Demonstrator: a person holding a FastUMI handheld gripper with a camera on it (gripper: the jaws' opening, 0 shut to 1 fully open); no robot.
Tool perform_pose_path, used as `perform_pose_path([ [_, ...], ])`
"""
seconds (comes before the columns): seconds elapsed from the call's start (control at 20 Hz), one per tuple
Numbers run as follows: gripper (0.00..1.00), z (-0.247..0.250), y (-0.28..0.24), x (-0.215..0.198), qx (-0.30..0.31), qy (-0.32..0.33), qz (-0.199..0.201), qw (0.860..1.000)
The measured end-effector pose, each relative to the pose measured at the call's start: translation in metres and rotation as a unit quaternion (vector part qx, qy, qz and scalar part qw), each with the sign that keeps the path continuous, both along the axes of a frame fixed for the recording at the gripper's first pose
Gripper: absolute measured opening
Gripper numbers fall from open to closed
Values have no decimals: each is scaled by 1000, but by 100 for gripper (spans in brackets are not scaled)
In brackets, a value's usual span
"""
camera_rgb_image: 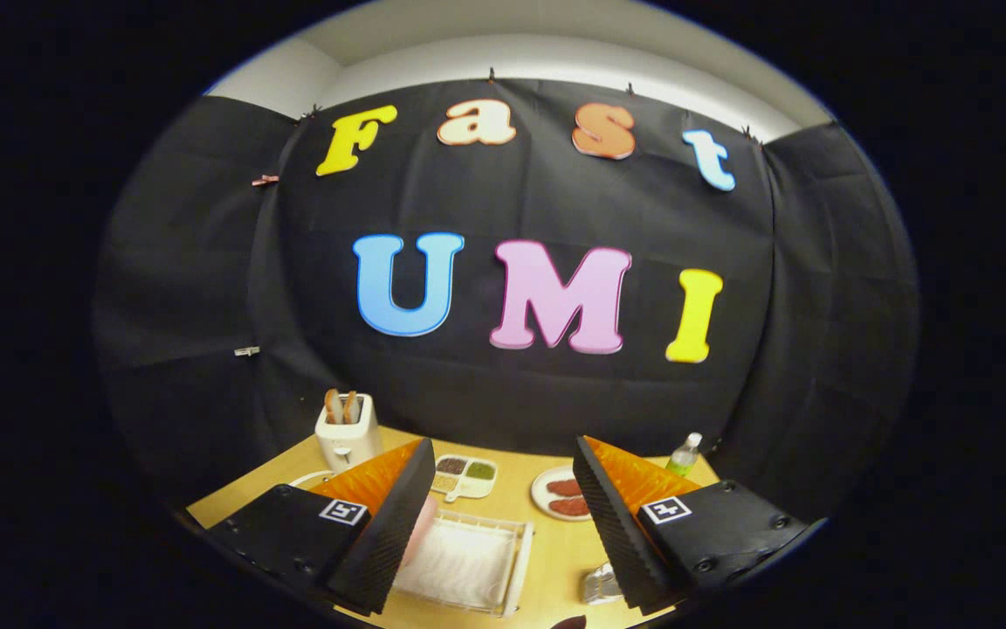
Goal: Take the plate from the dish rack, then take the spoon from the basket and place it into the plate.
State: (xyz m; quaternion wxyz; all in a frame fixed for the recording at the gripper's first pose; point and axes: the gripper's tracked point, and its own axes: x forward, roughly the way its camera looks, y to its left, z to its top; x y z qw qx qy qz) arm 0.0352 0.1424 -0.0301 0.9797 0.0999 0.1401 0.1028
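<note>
Seen from the gripper view: fingers (494, 524) spread wide, grasping nothing, held high above a pale wooden worktop (547, 559). Nothing of the task done yet, by the look of it. Between the fingers, a clear ribbed plastic dish rack (464, 563) with what seems a pink plate (420, 528) at its side. Spoon and basket not clearly made out. Beyond: white toaster (346, 437), sectioned tray (465, 476), round dish of red pieces (560, 498), bottle (685, 454).
</note>
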Motion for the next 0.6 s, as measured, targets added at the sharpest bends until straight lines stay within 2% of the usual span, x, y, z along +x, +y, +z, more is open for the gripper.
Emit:
perform_pose_path([
  [0.2, 98, -37, 43, 17, 23, 97, 27, 995],
  [0.35, 96, -75, 81, 24, 17, 167, 48, 985],
  [0.45, 93, -105, 104, 25, 5, 212, 59, 975],
  [0.55, 88, -131, 116, 30, -21, 240, 52, 969],
  [0.6, 82, -144, 119, 32, -39, 254, 47, 965],
])
